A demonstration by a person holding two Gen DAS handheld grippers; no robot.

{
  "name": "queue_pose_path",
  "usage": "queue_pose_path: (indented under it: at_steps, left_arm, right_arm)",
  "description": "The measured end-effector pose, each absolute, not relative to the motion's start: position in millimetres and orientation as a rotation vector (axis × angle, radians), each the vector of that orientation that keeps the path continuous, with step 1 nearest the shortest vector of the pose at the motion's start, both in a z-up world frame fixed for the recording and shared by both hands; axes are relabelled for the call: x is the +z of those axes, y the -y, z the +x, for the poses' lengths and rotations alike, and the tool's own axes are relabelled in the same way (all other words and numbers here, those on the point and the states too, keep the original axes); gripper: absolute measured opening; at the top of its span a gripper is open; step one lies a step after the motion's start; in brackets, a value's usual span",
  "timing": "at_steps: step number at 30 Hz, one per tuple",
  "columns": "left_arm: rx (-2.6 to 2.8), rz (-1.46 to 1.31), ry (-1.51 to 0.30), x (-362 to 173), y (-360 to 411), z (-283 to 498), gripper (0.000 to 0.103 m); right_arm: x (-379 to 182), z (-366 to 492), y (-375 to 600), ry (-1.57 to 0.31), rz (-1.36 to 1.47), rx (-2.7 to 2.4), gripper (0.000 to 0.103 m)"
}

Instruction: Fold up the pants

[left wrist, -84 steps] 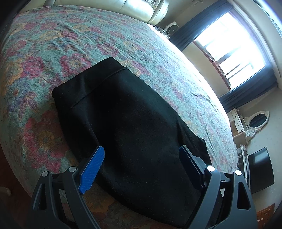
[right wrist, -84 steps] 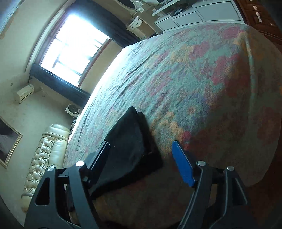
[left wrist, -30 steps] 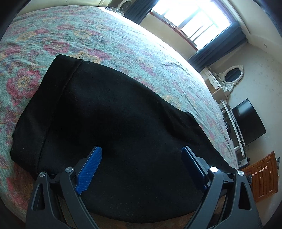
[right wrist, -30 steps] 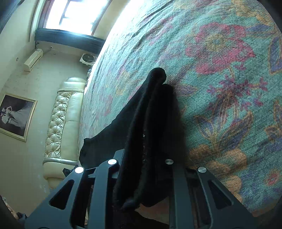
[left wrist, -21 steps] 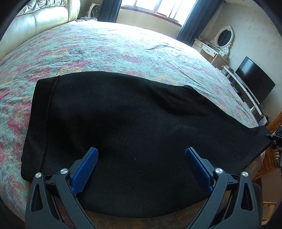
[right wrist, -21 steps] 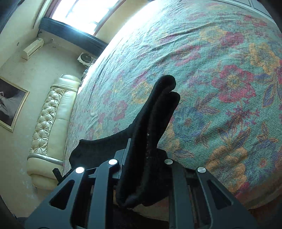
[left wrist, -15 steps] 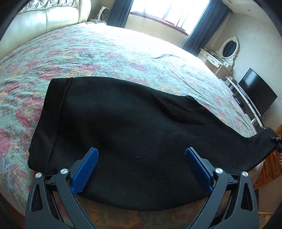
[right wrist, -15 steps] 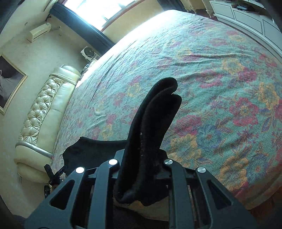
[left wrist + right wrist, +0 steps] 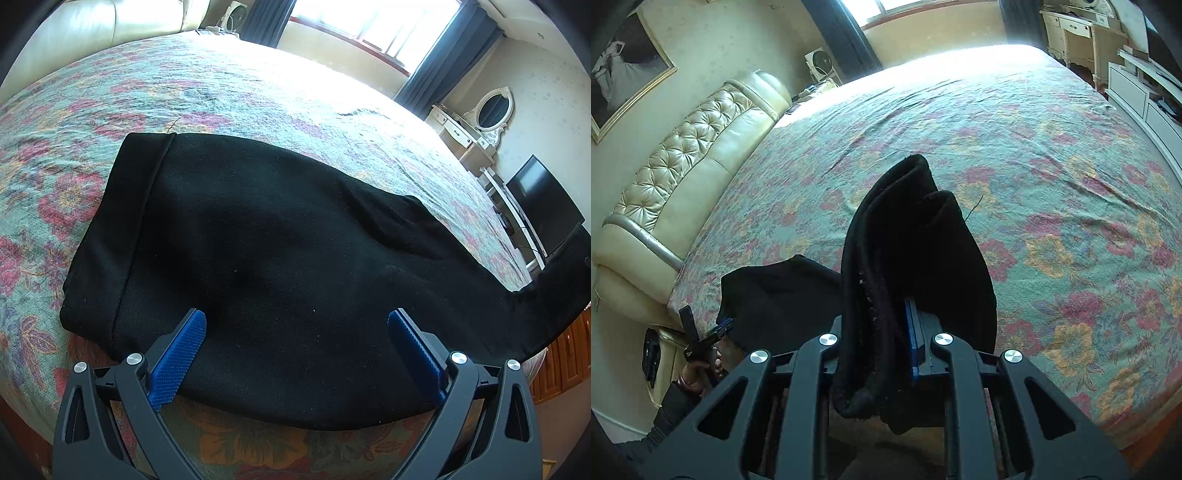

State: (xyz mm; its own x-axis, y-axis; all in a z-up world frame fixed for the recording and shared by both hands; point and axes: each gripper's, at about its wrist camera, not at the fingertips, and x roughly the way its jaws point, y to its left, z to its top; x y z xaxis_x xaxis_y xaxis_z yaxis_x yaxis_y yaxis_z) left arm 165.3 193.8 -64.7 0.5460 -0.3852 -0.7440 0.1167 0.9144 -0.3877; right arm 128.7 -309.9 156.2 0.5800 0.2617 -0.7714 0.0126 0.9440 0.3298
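Black pants (image 9: 266, 243) lie across the floral bedspread (image 9: 229, 96), waistband at the left, legs running right. My left gripper (image 9: 295, 332) is open and empty, low over the pants' near edge, its blue pads (image 9: 177, 350) on either side of the cloth. My right gripper (image 9: 882, 332) is shut on the leg-end of the pants (image 9: 908, 243), holding the bunched cloth lifted above the bed. The waist part of the pants (image 9: 779, 291) lies at the left in the right wrist view. In the left wrist view the lifted leg end (image 9: 554, 295) rises at the far right.
A cream tufted headboard (image 9: 687, 155) runs along the bed's left side. A TV (image 9: 543, 206), white dresser with oval mirror (image 9: 491, 107) and wooden drawers (image 9: 565, 358) stand beyond the bed. The window (image 9: 373, 22) is bright. The other hand-held gripper (image 9: 701, 339) shows at lower left.
My right gripper closed on the pants' leg end and has lifted and swung it up over the bed. The left gripper pulled back slightly and stays open over the pants.
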Motion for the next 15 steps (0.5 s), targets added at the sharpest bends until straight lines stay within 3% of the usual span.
queue_pose_path:
  at_steps: [15]
  left_arm:
    - [-0.319, -0.379, -0.95, -64.9, -205.7, 162.3, 0.098]
  right_arm:
    - [77.5, 186.2, 168.3, -1.106, 0.12, 0.172, 0.017]
